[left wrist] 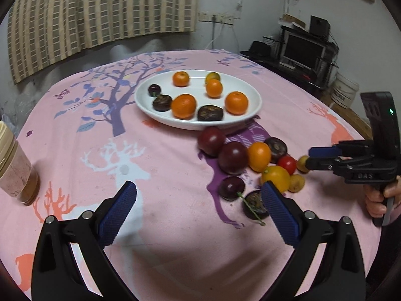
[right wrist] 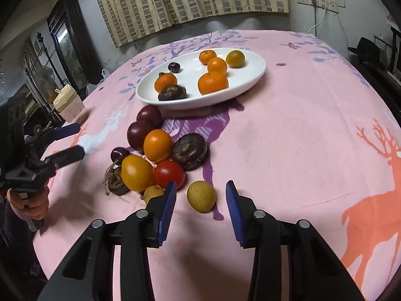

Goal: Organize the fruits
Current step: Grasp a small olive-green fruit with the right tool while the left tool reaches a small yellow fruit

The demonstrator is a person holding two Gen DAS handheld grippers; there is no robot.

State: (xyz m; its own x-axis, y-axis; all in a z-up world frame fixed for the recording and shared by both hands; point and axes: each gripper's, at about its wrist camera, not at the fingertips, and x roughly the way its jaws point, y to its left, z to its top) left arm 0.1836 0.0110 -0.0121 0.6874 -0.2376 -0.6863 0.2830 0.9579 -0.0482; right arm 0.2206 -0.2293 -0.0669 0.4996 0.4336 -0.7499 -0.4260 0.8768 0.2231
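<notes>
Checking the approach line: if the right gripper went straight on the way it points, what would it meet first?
Most likely the small yellow-green fruit on the tablecloth, lying just ahead of the right gripper, whose jaws are apart. Depth is unclear; the red tomato sits left of that line.

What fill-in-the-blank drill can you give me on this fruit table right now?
The white plate stands on a ___ tablecloth.
The only ___ tomato lies off the plate.
The ___ gripper is open around a small yellow fruit, without pressing it.
Missing words: pink; red; right.
</notes>
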